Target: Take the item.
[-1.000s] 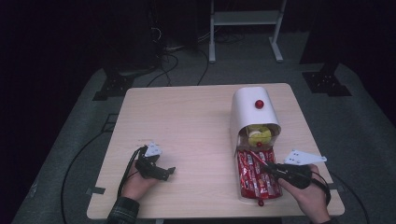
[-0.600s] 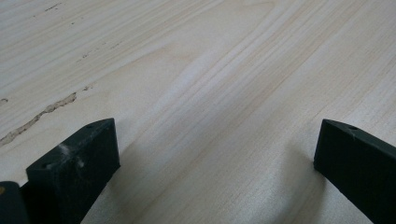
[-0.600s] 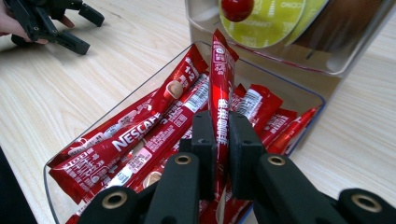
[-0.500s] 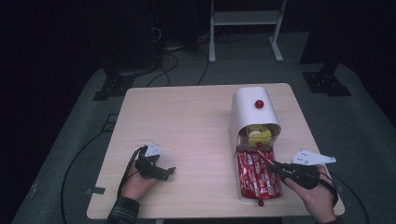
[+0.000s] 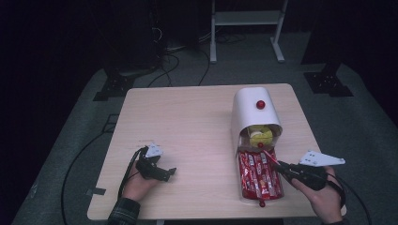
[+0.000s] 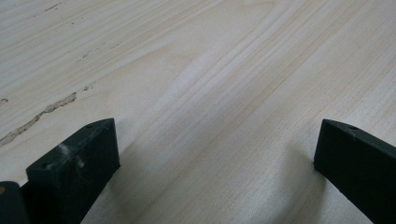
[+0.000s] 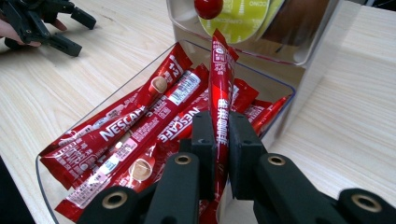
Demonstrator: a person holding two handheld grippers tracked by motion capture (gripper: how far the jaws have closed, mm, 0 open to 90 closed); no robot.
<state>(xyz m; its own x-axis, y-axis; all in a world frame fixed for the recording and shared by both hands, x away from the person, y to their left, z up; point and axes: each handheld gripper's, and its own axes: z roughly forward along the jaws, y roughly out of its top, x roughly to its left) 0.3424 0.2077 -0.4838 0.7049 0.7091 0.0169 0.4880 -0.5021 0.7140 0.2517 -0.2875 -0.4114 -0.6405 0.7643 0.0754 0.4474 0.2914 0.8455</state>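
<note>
Red coffee sticks (image 7: pixel 140 130) are heaped in a clear drawer (image 5: pixel 244 194) pulled out from a white container (image 5: pixel 246 110) on the right side of the wooden table (image 5: pixel 187 126), and one stick (image 7: pixel 220 88) is pinched upright between the closed jaws of the right gripper (image 7: pixel 222 135), its top end raised above the pile toward a red knob (image 7: pixel 208 6). Well apart on the left of the table, the left gripper (image 6: pixel 215 154) is held low over bare wood with its jaws spread wide and nothing between them.

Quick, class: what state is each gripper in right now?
Left gripper: open, empty, over the light wooden table.
Right gripper: shut on a red Nescafe coffee stick sachet.
</note>
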